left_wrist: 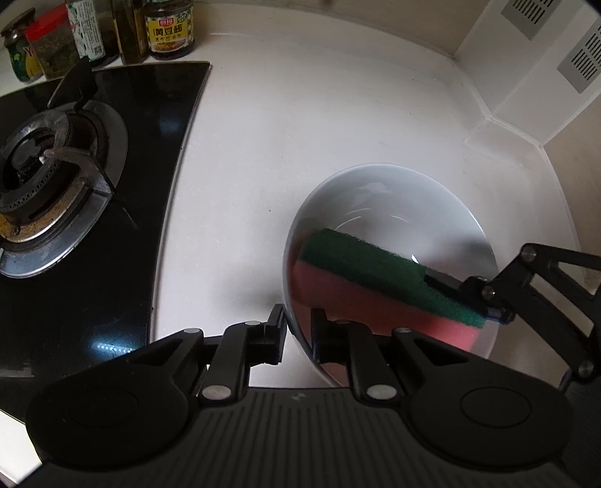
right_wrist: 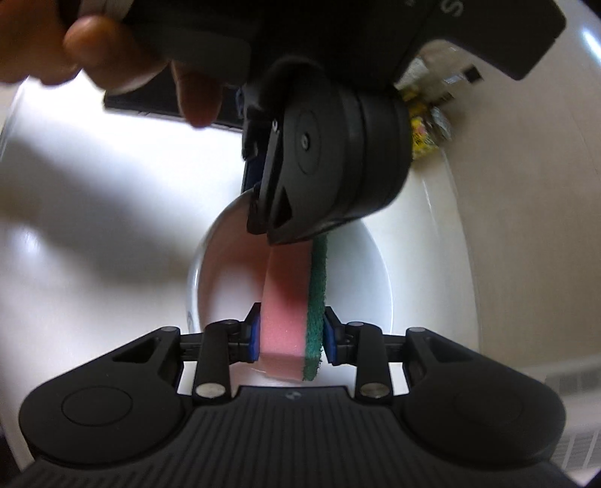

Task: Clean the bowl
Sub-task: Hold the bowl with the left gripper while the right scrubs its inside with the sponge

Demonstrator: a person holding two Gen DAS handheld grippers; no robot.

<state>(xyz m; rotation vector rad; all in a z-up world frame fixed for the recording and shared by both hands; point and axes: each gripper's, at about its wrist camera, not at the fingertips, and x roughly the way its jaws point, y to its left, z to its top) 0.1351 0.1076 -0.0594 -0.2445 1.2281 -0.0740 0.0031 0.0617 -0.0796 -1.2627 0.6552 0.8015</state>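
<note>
Two grippers work over one white table [left_wrist: 263,124], and every place below is given from the bowl [left_wrist: 375,180] standing on it. Largest after the table is the black gas hob [left_wrist: 157,157], well to the bowl's left in the left wrist view, with a row of condiment jars [left_wrist: 169,30] beyond it against the wall; neither has any part in the cleaning.

The bowl sits upright, near the tiled corner. Its near rim passes between the jaws of the left gripper [left_wrist: 298,334], one finger outside the wall and one inside. That straddle looks meant to steady the bowl against the push of scrubbing. The jaws are parted, and whether the pads actually press on the rim cannot be told from these views.

Inside the bowl lies the sponge [left_wrist: 360,292], pink foam with a green scouring layer, resting against the near inner wall. The right gripper [right_wrist: 291,339] is clenched on it, blue pads squeezing foam on one side and scourer on the other, so the free end can rub the porcelain.

A hand [right_wrist: 112,48] shows at the top of the right wrist view, holding the left gripper.
</note>
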